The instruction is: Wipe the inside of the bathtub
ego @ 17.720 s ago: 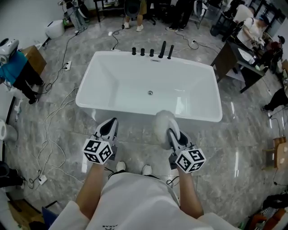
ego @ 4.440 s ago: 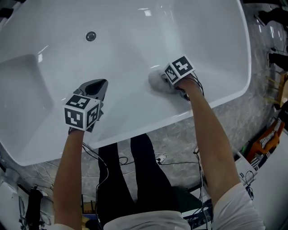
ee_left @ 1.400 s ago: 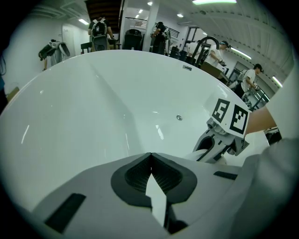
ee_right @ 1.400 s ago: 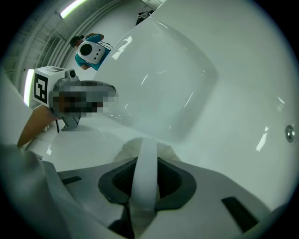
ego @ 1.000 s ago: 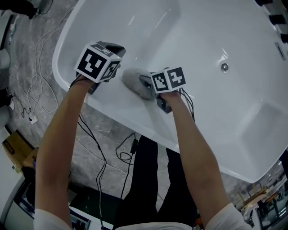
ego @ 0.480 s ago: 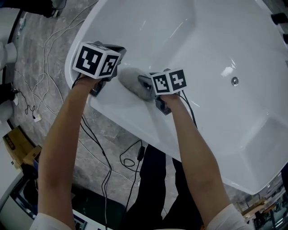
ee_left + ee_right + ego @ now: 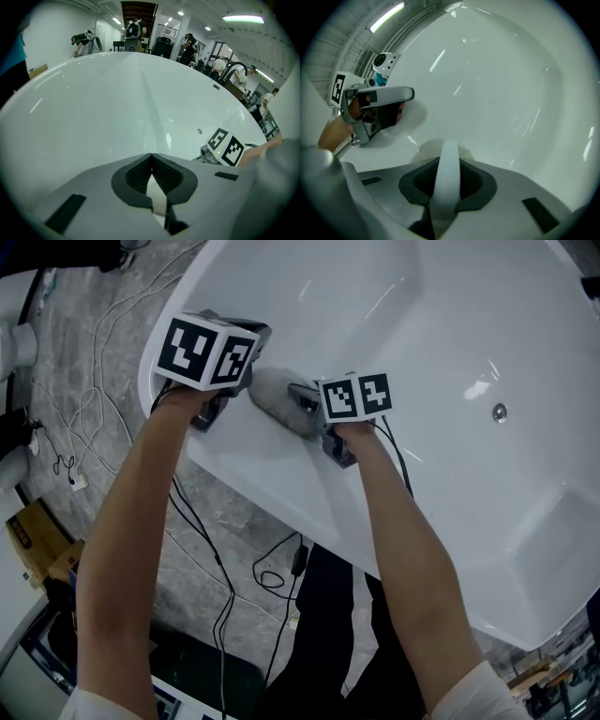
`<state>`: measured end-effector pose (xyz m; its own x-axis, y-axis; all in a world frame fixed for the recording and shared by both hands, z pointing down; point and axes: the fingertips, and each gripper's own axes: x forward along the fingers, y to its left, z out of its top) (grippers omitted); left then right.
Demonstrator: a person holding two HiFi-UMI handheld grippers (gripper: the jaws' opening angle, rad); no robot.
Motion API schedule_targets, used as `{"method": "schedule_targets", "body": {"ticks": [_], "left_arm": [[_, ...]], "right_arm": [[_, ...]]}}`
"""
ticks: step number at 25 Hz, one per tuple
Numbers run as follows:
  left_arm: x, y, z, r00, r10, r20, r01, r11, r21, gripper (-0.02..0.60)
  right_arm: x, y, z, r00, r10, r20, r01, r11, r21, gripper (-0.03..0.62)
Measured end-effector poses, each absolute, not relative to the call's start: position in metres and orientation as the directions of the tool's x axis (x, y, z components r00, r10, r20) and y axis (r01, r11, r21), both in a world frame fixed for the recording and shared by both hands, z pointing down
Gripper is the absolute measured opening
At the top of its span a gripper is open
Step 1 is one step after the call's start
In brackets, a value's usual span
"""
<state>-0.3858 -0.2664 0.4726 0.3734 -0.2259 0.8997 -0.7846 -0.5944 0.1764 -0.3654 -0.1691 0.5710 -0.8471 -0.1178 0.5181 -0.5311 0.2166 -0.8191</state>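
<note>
Grippers edged up the bathtub [image 7: 450, 315] wall. Right gripper [image 7: 298, 399] clamps fluffy duster [image 7: 272, 390] by its white handle [image 7: 447, 173]; left gripper [image 7: 255, 337] closed, empty, just beside.

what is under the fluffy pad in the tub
Only the bathtub, its white inner wall near the rim: the pad, gripped by the right claw, lies against it. The patch directly beneath is covered from view.
</note>
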Motion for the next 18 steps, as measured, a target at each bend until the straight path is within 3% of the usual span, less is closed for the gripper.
{"method": "schedule_targets", "body": {"ticks": [18], "left_arm": [[-0.331, -0.242, 0.509, 0.431, -0.134, 0.892, -0.678, -0.701, 0.222, 0.012]], "right_arm": [[-0.317, -0.165, 0.674, -0.707, -0.134, 0.694, -0.702, 0.013, -0.712, 0.094]]}}
